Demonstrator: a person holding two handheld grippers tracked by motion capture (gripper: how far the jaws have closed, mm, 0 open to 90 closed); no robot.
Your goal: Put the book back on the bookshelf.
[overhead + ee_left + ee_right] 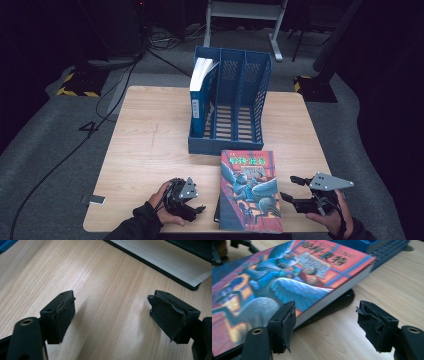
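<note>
Pale wooden tabletop [150, 150] carries an illustrated paperback book [250, 192] lying flat near the front edge, just before a blue file rack [240, 107]. Left gripper [199, 207] and right gripper [289, 189] flank it — both gape wide, nothing between their jaws. A blue book [200, 97] stands in the rack's left slot.

The left gripper [111, 315] hovers over the wooden table [105, 277], jaws standing apart with nothing between them. Beyond them lies the book [165, 260], page edges facing the gripper
</note>
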